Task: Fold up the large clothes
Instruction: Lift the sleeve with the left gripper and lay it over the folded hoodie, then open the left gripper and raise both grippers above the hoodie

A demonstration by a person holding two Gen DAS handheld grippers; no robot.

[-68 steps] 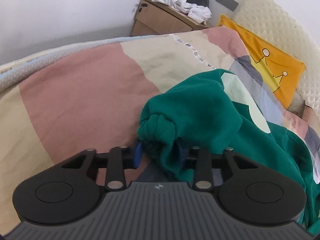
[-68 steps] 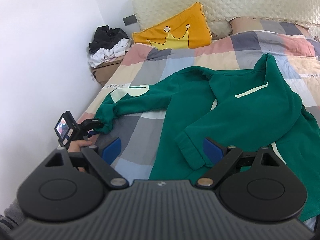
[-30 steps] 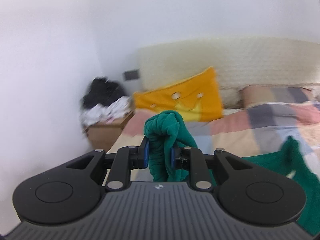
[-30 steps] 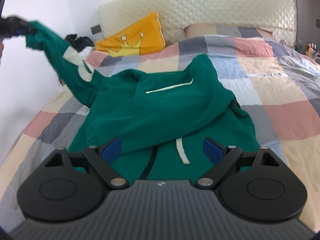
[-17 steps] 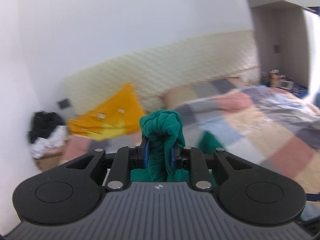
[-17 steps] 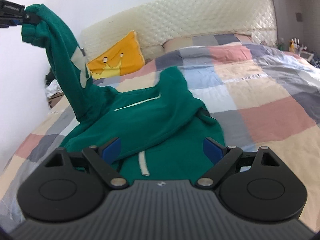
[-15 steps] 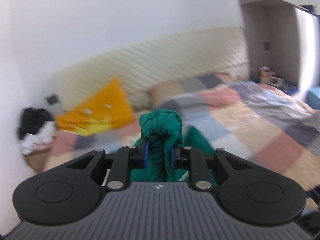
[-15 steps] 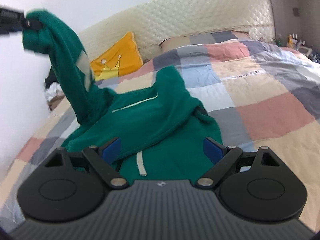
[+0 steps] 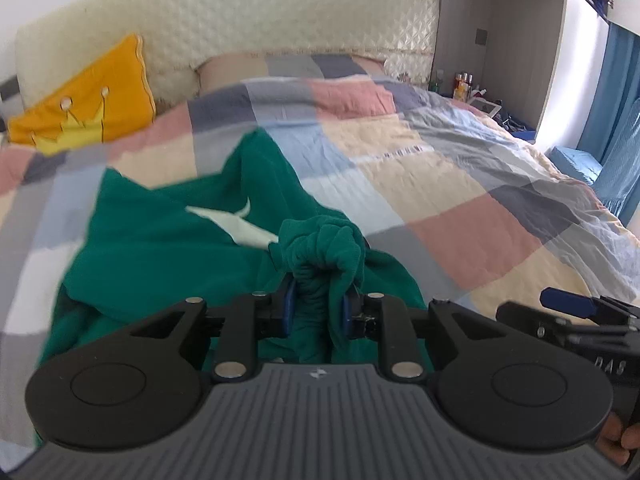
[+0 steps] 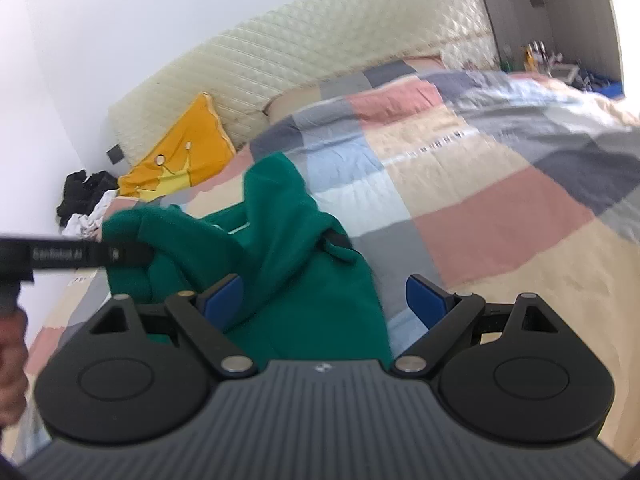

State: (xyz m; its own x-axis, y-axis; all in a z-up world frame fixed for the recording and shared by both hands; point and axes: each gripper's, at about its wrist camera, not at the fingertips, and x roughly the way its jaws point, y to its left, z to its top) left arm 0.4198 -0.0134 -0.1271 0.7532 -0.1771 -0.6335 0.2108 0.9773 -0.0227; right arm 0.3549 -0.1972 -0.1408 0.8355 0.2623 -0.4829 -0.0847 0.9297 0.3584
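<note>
Bed with patchwork quilt (image 9: 460, 184) fills both views, blocks of pink, cream, grey and pale blue; cream quilted headboard (image 9: 260, 28) runs along the far end; striped pillow (image 9: 288, 66) lies against it, partly under the quilt edge; orange cushion (image 9: 86, 100) with a crown drawing leans at the headboard's left end; blue curtain (image 9: 618, 120) hangs at the far right of the left wrist view; cluttered shelf with bottles (image 9: 464, 84) sits beside the bed head, details too small to read; pile of black and white clothes (image 10: 82, 200) sits by the wall left of the cushion in the right wrist view.

Green sweatshirt (image 9: 160, 248) lies on the left half of the quilt, body spread and rumpled, pale stripe marking showing on it, hood or upper part pointing toward the headboard; one sleeve is lifted off the body and bunched.

Left gripper (image 9: 318, 308) is clamped on the sleeve cuff (image 9: 324, 248), blue pads pressing the bunched fabric from both sides, cuff bulging above the pads; in the right wrist view it enters from the left edge above the garment, a hand (image 10: 12, 360) below it.

Right gripper (image 10: 324, 300) has pads wide apart, nothing gripped; it hovers over the sweatshirt's near right edge, fabric visible between and below the pads; contact cannot tell.
</note>
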